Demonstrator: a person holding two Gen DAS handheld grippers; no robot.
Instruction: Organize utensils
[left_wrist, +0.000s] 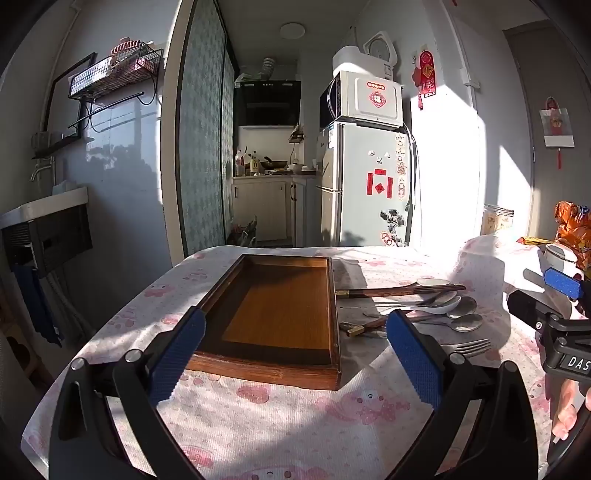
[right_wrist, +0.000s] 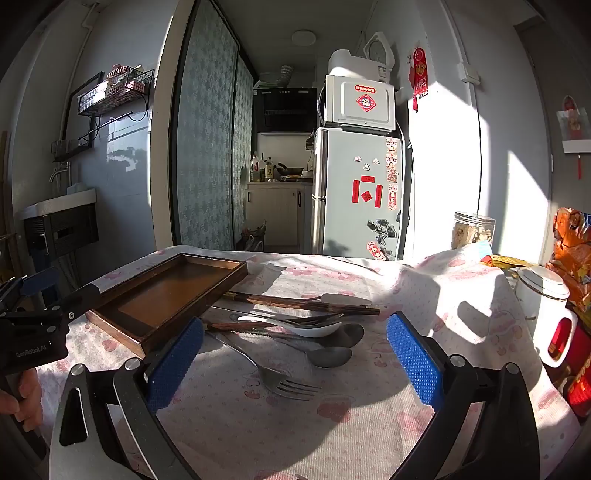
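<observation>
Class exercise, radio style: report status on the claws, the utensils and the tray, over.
Left claw and right claw both open, empty. Metal fork, spoons, dark wooden chopsticks piled beside the empty brown wooden tray. Nothing blocking the pile.

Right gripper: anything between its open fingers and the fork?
Nothing. In the right wrist view only bare tablecloth separates the right gripper from the fork.
</observation>
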